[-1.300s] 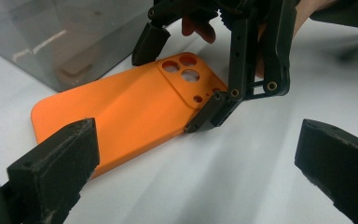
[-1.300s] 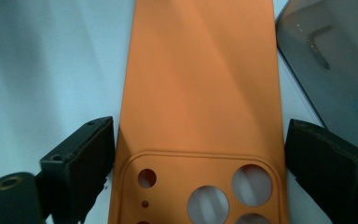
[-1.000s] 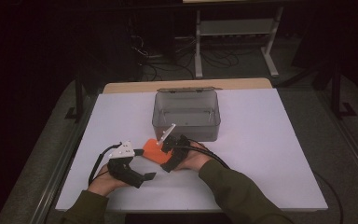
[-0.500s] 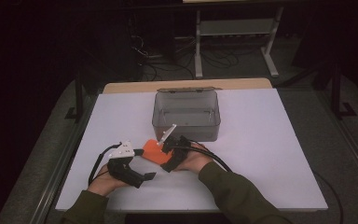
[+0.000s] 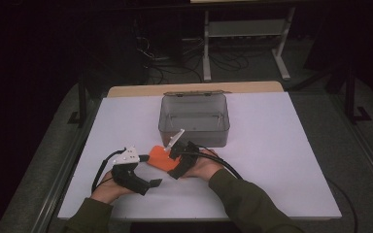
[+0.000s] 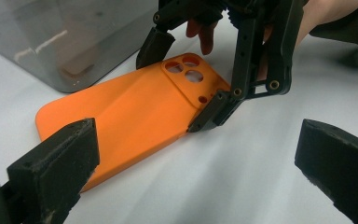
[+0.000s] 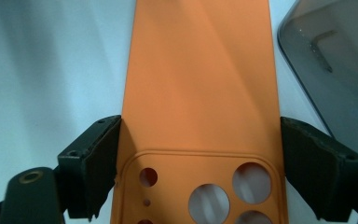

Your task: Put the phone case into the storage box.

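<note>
An orange phone case point(image 5: 161, 158) lies flat on the white table, camera cut-outs toward the person's right hand. My right gripper point(image 5: 174, 161) is shut on it: in the right gripper view its two black pads point(image 7: 95, 163) press the case's long edges point(image 7: 200, 93) beside the cut-outs. The left gripper view shows that same grip on the case point(image 6: 135, 112) from the side, with the right gripper point(image 6: 182, 79) reaching down from above. My left gripper point(image 5: 148, 171) rests just left of the case, open point(image 6: 191, 163), touching nothing.
A clear grey plastic box point(image 5: 194, 127) with its lid swung back stands just beyond the case, close to its far end point(image 6: 51, 42) point(image 7: 335, 56). Bare white tabletop point(image 5: 281, 160) spreads to the right and left. Cables trail from both grippers toward the person.
</note>
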`<state>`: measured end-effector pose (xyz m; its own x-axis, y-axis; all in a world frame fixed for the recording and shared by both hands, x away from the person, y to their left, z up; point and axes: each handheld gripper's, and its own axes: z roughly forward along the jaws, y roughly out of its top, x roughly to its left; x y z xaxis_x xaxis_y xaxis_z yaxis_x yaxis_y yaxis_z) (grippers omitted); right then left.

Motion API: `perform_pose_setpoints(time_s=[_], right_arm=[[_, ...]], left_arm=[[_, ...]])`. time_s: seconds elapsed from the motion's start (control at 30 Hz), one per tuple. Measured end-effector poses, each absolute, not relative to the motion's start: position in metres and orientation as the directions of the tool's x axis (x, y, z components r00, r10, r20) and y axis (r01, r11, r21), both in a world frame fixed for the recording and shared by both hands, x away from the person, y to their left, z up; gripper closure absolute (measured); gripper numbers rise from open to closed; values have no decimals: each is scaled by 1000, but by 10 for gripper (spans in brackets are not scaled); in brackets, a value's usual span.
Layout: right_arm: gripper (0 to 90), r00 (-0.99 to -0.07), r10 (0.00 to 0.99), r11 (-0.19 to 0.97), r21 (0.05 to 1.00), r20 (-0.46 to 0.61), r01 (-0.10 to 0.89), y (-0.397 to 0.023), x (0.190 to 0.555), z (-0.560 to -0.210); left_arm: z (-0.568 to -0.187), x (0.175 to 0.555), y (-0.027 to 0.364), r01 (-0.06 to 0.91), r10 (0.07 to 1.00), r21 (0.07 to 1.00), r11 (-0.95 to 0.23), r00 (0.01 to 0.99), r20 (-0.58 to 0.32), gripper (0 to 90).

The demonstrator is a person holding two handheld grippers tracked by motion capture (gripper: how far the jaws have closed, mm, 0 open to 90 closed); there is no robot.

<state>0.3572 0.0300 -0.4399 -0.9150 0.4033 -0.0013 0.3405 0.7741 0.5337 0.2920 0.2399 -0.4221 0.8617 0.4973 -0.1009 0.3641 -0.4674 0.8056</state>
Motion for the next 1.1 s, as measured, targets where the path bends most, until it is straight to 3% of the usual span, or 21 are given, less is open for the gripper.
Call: perform_pose_setpoints(time_s=[1.1], right_arm=[[154, -915, 403, 749, 565, 27, 346, -24, 337, -416]], left_arm=[[-424, 292, 239, 361, 500, 796, -486, 862, -86, 0]])
